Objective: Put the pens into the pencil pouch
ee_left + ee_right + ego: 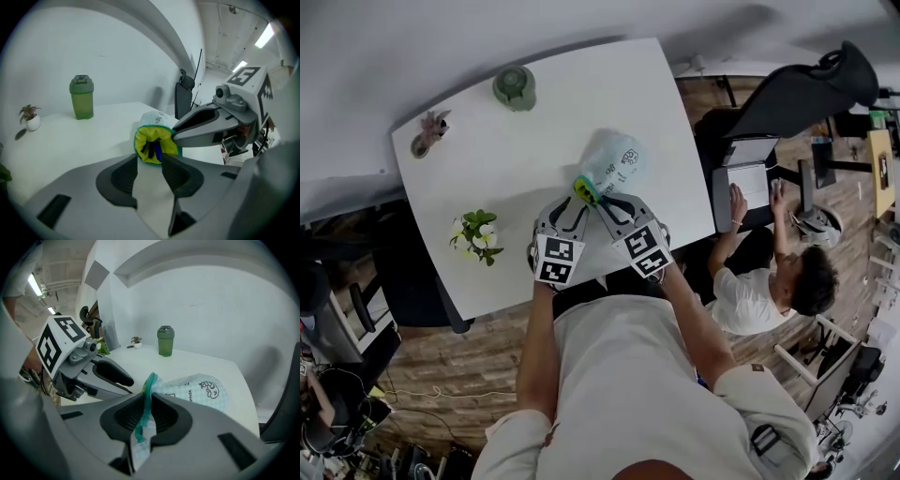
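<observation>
The pouch (617, 159), soft pale checked cloth with a yellow lining and a teal zip edge, lies on the smooth white table (534, 122). Its round mouth gapes, with dark and blue pens (154, 150) inside. The right gripper (146, 401) pinches the teal edge. The left gripper (150, 161) is released, its jaws apart just before the mouth. Both grippers angle downward.
</observation>
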The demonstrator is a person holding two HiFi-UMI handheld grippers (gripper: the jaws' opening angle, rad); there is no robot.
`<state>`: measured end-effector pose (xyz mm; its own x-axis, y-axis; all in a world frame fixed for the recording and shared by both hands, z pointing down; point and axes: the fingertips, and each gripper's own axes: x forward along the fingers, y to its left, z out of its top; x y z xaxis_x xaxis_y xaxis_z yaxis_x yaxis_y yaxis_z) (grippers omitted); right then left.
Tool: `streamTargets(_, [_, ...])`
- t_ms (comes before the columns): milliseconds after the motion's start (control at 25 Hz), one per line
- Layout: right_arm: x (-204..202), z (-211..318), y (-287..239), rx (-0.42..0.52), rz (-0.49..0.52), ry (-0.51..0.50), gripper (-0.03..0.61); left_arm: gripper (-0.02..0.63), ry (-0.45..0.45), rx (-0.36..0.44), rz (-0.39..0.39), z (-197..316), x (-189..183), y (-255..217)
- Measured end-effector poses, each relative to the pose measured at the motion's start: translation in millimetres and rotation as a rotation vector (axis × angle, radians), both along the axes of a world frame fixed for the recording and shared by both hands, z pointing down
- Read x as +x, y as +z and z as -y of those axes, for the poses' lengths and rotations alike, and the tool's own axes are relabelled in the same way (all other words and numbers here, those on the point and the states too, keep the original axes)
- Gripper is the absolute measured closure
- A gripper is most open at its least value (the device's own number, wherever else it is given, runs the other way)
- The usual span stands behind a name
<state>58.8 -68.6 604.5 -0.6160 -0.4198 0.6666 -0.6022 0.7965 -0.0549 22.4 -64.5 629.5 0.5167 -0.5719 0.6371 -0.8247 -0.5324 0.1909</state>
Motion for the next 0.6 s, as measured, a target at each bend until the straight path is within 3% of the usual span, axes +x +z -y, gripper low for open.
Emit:
streamTargets(360, [1,-3,-4,0.042,-0.016,0.034,0.488,0.431,-0.076,0.091,0.015,-7,-39,-38])
streamTargets(600, [-1,-1,-53,0.175,0.045,0.092,0.428,0.403,-0.131,0.236,-0.013,-6,-60,-92])
